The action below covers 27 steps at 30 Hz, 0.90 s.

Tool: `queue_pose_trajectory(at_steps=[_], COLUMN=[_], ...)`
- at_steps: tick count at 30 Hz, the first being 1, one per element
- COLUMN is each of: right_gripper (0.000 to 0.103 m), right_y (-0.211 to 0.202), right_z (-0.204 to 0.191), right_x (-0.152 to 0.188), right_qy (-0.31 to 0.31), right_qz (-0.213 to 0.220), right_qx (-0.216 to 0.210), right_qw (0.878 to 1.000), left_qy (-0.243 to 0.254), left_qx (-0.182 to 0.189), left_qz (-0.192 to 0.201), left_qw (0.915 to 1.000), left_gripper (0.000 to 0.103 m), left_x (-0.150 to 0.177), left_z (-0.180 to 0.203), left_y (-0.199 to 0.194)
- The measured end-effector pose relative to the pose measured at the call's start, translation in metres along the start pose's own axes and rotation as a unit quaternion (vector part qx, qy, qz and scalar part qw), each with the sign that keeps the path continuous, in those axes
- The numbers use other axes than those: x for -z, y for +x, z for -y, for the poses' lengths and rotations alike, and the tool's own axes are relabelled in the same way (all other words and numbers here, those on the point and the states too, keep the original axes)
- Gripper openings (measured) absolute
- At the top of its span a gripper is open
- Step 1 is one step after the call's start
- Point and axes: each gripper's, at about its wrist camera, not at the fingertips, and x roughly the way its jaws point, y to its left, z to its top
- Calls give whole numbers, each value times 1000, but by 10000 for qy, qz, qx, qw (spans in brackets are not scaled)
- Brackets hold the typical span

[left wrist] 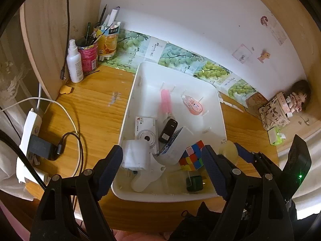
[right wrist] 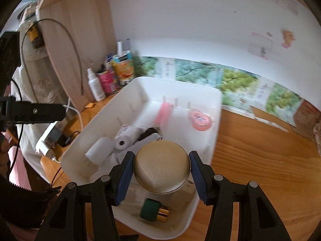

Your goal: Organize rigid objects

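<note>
On the desk (left wrist: pixel 96 104) a white bin (left wrist: pixel 140 76) holds a camera (left wrist: pixel 145 130), Rubik's cube (left wrist: pixel 192 157), pink tube (left wrist: pixel 165 100) and green plug (right wrist: pixel 153 210). The right hand-held gripper (right wrist: pixel 161 169) clamps a round tin (right wrist: pixel 161 166) above the bin's near end; the left hand-held gripper (left wrist: pixel 162 160) hangs wide, empty.

Right gripper (right wrist: pixel 162 170), jaws clamped on a round beige case (right wrist: pixel 161 165), above a white bin (right wrist: pixel 208 150) on the tabletop (right wrist: pixel 260 160).

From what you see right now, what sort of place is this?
Probably a desk at home, perhaps a child's or student's. A can of pencils and brushes stands in the corner, cartoon stickers decorate the wall, and a doll sits by a power strip's desk.
</note>
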Motion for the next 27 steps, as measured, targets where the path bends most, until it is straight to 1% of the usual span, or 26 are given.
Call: queue_pose_trajectory(at_steps=[8, 10, 11, 12, 13, 16, 18, 23, 27], right_gripper=[56, 62, 69, 73, 73, 80, 81, 82, 83], right_y=[5, 2, 1, -2, -6, -16, -23, -35, -48], right_z=[-5, 0, 3, 6, 9, 19, 28, 54, 76], right_x=[-2, -2, -2, -2, -3, -7, -10, -9, -5], right_qy=[-219, -161, -136, -100, -67, -56, -53, 118, 233], right_qz=[2, 54, 95, 156, 227, 412, 512, 520, 460], right_qx=[-356, -459, -492, -536, -593, -696, -702, -825, -734], right_qw=[9991, 9988, 9986, 9984, 9980, 9967, 9962, 9952, 9960], left_qy=[-109, -114, -115, -121, -126, -130, -160, -250, -252], left_qx=[-191, -257, -286, -312, -332, -415, -426, -460, -577], left_qz=[29, 70, 111, 160, 197, 299, 340, 366, 470], left_qw=[9998, 9996, 9995, 9993, 9992, 9986, 9984, 9980, 9969], left_gripper=[83, 83, 83, 83, 83, 83, 83, 83, 83], left_x=[9, 11, 12, 13, 13, 15, 17, 21, 23], left_z=[9, 15, 18, 22, 24, 37, 46, 69, 93], left_y=[-1, -4, -6, -8, -9, -11, -11, -5, -2])
